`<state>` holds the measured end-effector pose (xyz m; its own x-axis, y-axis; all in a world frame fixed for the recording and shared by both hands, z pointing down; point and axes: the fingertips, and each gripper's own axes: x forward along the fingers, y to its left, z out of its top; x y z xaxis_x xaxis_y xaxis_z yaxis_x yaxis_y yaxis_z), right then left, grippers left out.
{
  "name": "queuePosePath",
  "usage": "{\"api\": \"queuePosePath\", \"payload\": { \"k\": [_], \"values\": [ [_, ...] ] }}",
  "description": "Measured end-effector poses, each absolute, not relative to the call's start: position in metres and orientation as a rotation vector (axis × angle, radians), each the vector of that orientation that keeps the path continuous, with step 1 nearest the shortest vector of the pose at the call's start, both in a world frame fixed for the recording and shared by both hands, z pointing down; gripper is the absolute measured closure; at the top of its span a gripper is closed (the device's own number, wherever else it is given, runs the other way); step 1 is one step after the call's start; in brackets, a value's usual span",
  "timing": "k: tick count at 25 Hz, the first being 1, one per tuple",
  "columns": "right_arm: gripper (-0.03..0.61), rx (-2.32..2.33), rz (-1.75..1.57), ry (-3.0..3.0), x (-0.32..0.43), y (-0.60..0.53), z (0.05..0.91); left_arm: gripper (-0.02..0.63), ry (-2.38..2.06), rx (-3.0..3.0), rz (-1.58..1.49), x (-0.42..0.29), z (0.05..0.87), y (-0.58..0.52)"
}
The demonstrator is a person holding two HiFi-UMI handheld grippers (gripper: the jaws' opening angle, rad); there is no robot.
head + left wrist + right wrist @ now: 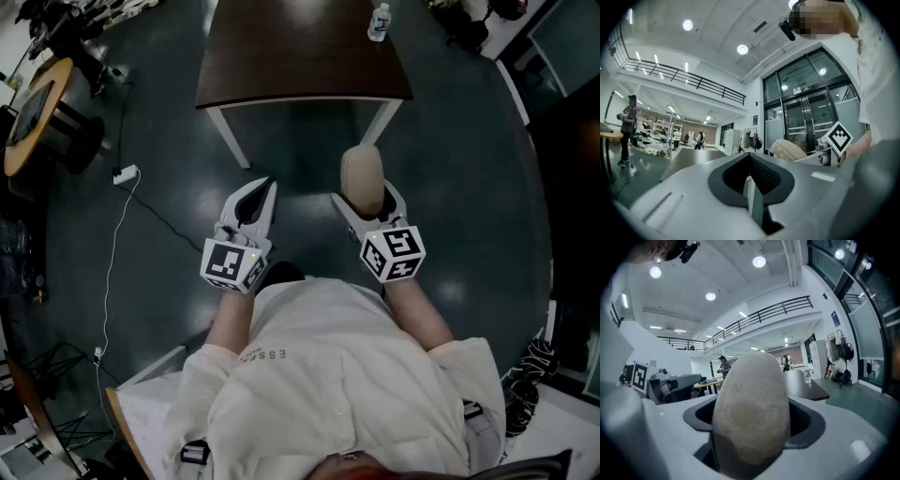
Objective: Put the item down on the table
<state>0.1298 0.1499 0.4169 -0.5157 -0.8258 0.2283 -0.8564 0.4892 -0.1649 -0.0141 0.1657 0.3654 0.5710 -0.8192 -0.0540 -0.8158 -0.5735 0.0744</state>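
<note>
Both forearms are stretched forward from the torso, side by side and apart. Both grippers point ahead at the dark brown rectangular table with white legs (281,66).

Left gripper (266,190): jaws closed together with the black pads meeting, nothing between them. In its own view the left gripper (750,161) looks about level, out across the tabletop. The marker cube sits at the wrist end, over the white sleeve.

Right gripper (367,199): jaws spread wide and clamped on the beige egg-shaped item (362,173). In the right gripper view the item (751,399) fills the gap between the two pads, its long axis runs along the jaws, and its rounded end sticks out past the tips. The surface looks matte and slightly rough.

Item location: held in the air over the dark grey floor (169,141), near the table's front edge and its right front leg, but short of the tabletop and not touching it.

On the table's far right corner stands a clear plastic bottle (378,21), well apart from the item.

A white cable (117,244) runs across the floor left of the left gripper. A round wooden side table (33,112) is at the far left edge.
</note>
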Motion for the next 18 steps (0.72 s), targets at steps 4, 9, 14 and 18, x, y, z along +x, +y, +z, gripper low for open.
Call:
{"api": "queuePosePath", "payload": {
  "k": [4, 9, 14, 18],
  "values": [
    [0.190, 1.473, 0.385, -2.617, 0.1273, 0.1501, 0.4177, 0.604, -1.438, 2.748, -0.137, -0.0154, 0.3651, 0.1655],
    [0.190, 1.467, 0.389, -2.615, 0.1265, 0.1492, 0.4190, 0.604, -1.443, 2.742, -0.127, -0.0163, 0.3665, 0.1644],
    [0.190, 1.472, 0.424, -2.646, 0.1285, 0.1479, 0.4153, 0.604, -1.448, 2.735, -0.126, -0.0165, 0.3677, 0.1630],
    [0.190, 1.460, 0.435, -2.632, 0.1300, 0.1478, 0.4216, 0.604, -1.442, 2.726, -0.115, -0.0150, 0.3734, 0.1622]
  ]
}}
